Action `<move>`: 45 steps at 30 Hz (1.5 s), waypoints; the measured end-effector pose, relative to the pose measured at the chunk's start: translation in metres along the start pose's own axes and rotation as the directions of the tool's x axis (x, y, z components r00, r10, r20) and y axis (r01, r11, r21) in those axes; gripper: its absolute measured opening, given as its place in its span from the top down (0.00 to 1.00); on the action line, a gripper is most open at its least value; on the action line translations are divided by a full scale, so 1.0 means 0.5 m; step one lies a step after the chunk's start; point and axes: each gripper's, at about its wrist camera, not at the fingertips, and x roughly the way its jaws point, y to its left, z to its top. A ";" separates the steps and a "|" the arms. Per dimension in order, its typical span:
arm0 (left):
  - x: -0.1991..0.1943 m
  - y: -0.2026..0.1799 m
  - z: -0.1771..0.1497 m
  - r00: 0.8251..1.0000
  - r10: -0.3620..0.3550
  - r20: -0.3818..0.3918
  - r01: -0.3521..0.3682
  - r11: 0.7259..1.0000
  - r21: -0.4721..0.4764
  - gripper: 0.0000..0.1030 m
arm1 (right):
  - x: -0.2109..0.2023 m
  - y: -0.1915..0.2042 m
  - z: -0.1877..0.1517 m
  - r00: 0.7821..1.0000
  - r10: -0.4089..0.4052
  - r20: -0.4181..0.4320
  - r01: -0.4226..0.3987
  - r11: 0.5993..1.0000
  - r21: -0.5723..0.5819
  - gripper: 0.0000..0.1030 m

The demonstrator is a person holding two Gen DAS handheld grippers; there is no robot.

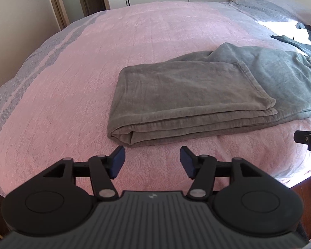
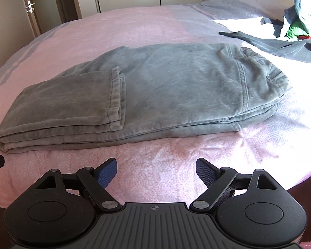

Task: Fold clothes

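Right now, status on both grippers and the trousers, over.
Left hand-held gripper open, empty. Right hand-held gripper open, empty. Trousers on bed, legs folded once. Nothing in the way.

Bright daylight from the right, blown out to white glare on the bed [image 2: 248, 23] at that side. Soft shadows only. Sharp focus, no blur; strong fisheye bending and dark corners at edges.

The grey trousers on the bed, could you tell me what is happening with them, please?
A person is folding clothes with two handheld tools. The grey trousers lie on the pink bedspread, legs folded back over themselves. Left claw and right claw are both open and empty, just short of the near edge. More clothes wait by the pillow.
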 end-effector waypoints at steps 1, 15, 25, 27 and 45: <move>0.000 -0.002 0.001 1.000 -0.002 0.002 0.002 1.000 0.000 0.45 | -0.001 -0.001 0.002 1.000 -0.009 0.001 0.009 1.000 0.000 0.17; 0.003 -0.034 0.016 0.998 -0.046 0.037 0.044 0.998 0.033 0.45 | 0.002 -0.039 0.017 0.999 -0.029 0.019 0.028 0.999 0.032 0.17; 0.012 -0.023 0.053 0.995 -0.032 0.090 0.032 0.999 0.004 0.45 | 0.012 -0.099 0.032 0.999 -0.004 0.041 -0.001 0.993 0.117 0.17; 0.014 -0.018 0.060 0.994 -0.036 0.104 0.037 0.999 -0.009 0.45 | 0.007 -0.132 0.036 0.996 0.035 0.084 -0.051 0.980 0.191 0.17; 0.096 0.046 0.086 0.981 -0.133 0.138 0.151 0.981 -0.126 0.51 | 0.119 -0.524 -0.049 0.891 0.207 0.404 -0.448 0.256 0.856 0.42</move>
